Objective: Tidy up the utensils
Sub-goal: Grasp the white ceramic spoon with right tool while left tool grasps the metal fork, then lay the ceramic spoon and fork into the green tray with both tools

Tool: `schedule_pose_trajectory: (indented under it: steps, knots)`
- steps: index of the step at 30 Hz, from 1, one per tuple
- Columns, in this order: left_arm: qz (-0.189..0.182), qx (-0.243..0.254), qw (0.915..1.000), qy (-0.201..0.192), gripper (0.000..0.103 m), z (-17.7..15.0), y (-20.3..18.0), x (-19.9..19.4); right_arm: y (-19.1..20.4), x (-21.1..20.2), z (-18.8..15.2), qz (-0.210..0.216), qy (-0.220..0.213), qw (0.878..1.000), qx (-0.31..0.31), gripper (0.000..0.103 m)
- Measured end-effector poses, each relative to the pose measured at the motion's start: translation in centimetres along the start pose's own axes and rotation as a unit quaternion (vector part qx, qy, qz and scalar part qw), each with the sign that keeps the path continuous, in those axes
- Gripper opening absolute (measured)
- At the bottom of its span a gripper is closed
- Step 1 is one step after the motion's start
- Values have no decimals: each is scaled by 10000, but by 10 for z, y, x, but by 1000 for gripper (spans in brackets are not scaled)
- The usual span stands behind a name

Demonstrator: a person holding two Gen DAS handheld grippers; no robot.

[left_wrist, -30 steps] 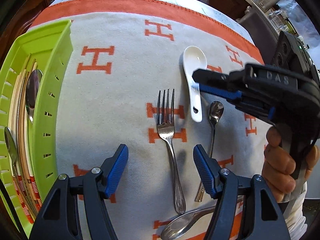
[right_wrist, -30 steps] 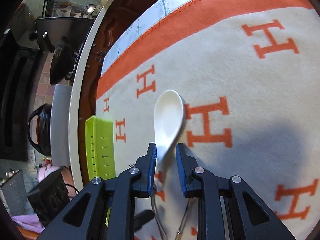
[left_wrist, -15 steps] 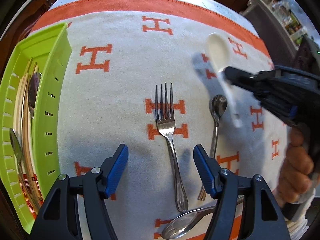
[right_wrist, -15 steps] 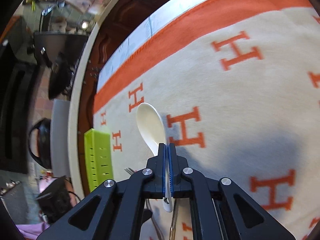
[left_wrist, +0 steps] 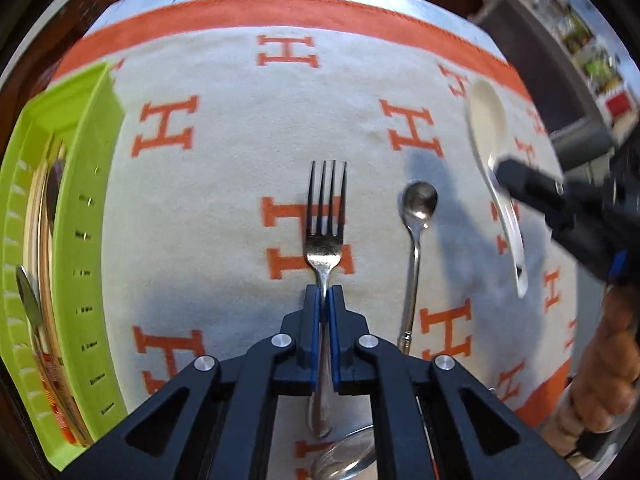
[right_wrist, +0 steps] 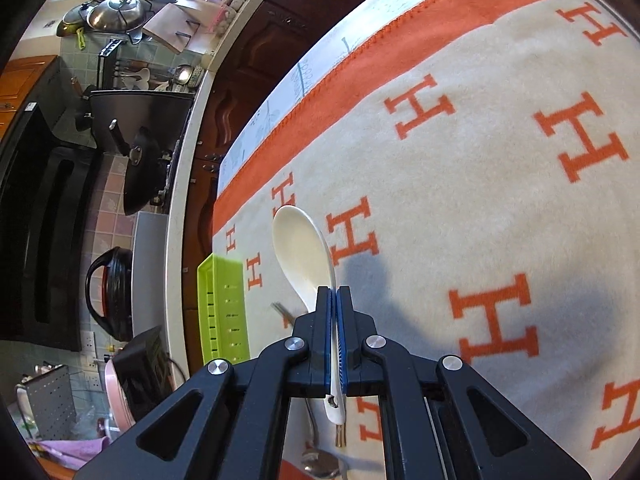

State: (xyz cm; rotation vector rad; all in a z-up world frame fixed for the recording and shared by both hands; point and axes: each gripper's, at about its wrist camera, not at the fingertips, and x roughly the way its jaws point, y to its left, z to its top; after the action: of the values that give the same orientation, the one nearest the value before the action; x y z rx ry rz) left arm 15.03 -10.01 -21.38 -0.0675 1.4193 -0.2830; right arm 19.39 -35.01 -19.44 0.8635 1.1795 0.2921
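A steel fork (left_wrist: 325, 224) lies tines-away on the cream cloth with orange H letters. My left gripper (left_wrist: 324, 300) is shut on the fork's neck just below the tines. A white ceramic spoon (right_wrist: 304, 256) hangs above the cloth, bowl forward, with my right gripper (right_wrist: 333, 300) shut on its handle. From the left wrist view the white spoon (left_wrist: 490, 128) and the right gripper (left_wrist: 500, 168) show at the right, held by a hand (left_wrist: 608, 360). A small steel teaspoon (left_wrist: 418, 216) lies right of the fork.
A green slotted tray (left_wrist: 80, 200) at the left edge holds chopsticks and spoons. A larger steel spoon (left_wrist: 344, 460) lies near the bottom, partly under my left gripper. Beyond the table's far edge (right_wrist: 280, 100) are a kitchen counter, pans and a stove.
My left gripper has closed on the fork's neck. My right gripper closed on the white spoon's handle, lifted it off the cloth and carried it to the right.
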Motion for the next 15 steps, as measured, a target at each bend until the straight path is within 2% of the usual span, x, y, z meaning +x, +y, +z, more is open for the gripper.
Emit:
schedule_pose_trajectory:
  steps: [10, 13, 15]
  knots:
    - [-382, -437, 9964, -622, 2, -3, 55, -64, 19, -16, -17, 296, 81, 9994, -151, 3]
    - [-334, -452, 9952, -802, 2, -9, 67, -92, 34, -15, -24, 392, 174, 9988, -238, 3]
    - [-159, -481, 9947, -898, 2, -14, 86, -110, 47, -12, -32, 443, 253, 9982, -325, 3]
